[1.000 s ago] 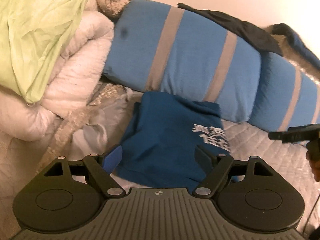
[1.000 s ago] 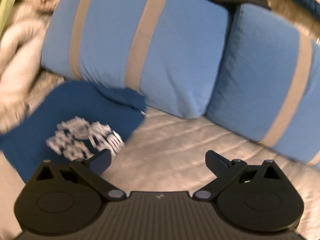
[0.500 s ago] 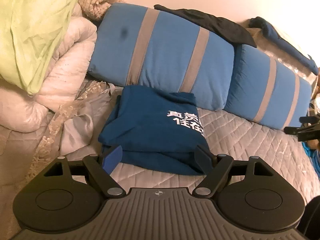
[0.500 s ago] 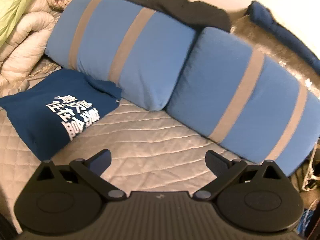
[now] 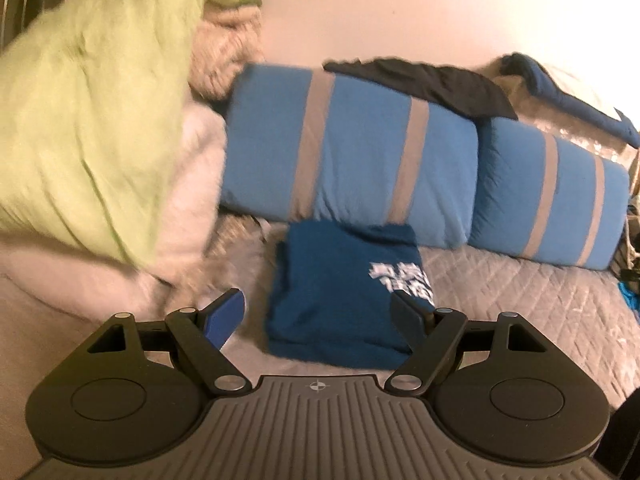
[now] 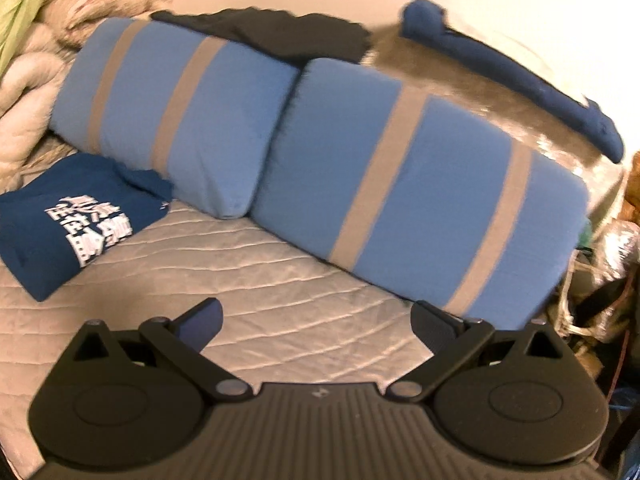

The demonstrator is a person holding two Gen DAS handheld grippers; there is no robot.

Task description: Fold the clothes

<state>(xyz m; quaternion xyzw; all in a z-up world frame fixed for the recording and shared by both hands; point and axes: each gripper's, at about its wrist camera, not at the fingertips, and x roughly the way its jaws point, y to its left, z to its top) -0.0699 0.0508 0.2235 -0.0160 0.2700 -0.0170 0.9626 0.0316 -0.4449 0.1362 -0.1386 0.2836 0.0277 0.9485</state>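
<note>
With the folded blue shirt [image 5: 344, 292] done on the bed [image 6: 280, 280], I'd steer both hand-held grippers — left [image 5: 318, 312] and right [image 6: 316, 324], jaws wide and empty — toward the black garment [image 6: 272, 32] draped over the striped pillows [image 6: 420, 184], pinching one edge only.

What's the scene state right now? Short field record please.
surface: quilted bed cover
folded item: dark blue shirt, white print up, lying flat in front of the striped pillows
left gripper: open, empty
right gripper: open, empty, over bare quilt
unfolded: black garment on top of the pillows
side pile: green blanket
</note>
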